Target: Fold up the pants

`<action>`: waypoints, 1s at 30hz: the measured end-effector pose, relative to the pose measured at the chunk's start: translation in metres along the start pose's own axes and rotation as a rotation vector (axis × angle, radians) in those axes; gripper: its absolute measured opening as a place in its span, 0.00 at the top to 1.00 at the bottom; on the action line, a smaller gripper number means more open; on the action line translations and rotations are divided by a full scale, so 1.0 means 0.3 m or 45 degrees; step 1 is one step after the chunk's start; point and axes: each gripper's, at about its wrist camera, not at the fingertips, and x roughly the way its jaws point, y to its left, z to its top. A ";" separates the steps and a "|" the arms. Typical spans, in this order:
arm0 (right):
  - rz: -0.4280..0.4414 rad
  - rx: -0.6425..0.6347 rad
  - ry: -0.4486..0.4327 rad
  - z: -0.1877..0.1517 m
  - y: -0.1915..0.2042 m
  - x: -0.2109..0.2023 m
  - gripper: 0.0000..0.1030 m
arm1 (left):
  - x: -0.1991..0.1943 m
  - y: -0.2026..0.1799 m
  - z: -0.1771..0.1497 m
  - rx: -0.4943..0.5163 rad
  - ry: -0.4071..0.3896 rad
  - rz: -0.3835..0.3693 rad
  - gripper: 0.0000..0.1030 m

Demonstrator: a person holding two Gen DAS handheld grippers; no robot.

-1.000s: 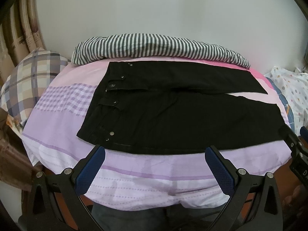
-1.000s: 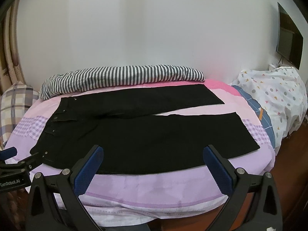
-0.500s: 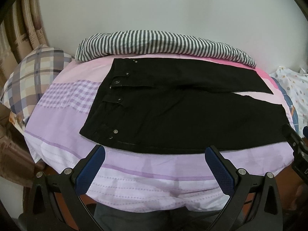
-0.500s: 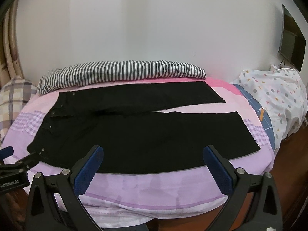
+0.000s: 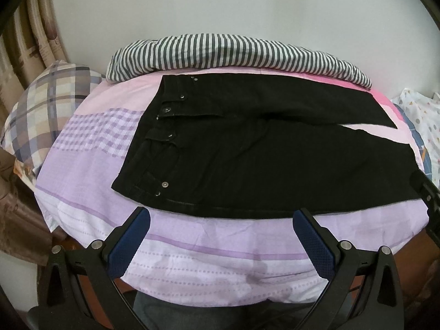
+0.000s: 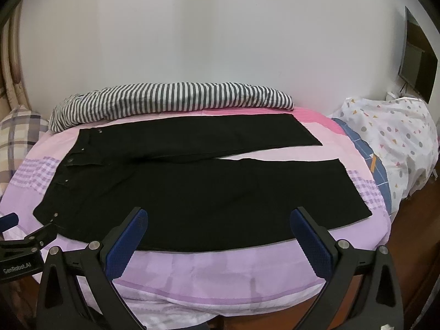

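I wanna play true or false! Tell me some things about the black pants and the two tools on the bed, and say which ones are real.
1. The black pants lie spread flat on the bed. True.
2. The left tool is squeezing the waistband. False: it is open and holds nothing.
3. The waistband, with its metal buttons, is at the left end. True.
4. The right tool has lifted one leg. False: it is open, and both legs lie flat.
5. A striped cloth lies behind the pants. True.
6. The pants are folded in half. False: both legs lie stretched out, side by side.
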 end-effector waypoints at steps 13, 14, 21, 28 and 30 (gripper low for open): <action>-0.036 0.055 0.051 0.006 -0.009 0.043 0.00 | 0.040 0.016 0.003 -0.001 0.024 -0.003 0.00; -0.041 0.046 0.052 0.007 -0.005 0.046 0.00 | 0.044 0.018 0.002 -0.001 0.026 -0.003 0.00; -0.029 0.046 0.062 0.013 0.009 0.058 0.00 | 0.066 0.026 -0.001 -0.006 0.041 -0.010 0.00; -0.023 0.054 0.074 0.013 0.016 0.061 0.00 | 0.067 0.026 -0.001 -0.007 0.047 -0.008 0.00; -0.017 0.060 0.075 0.011 0.016 0.065 0.00 | 0.068 0.025 0.000 -0.007 0.048 -0.007 0.00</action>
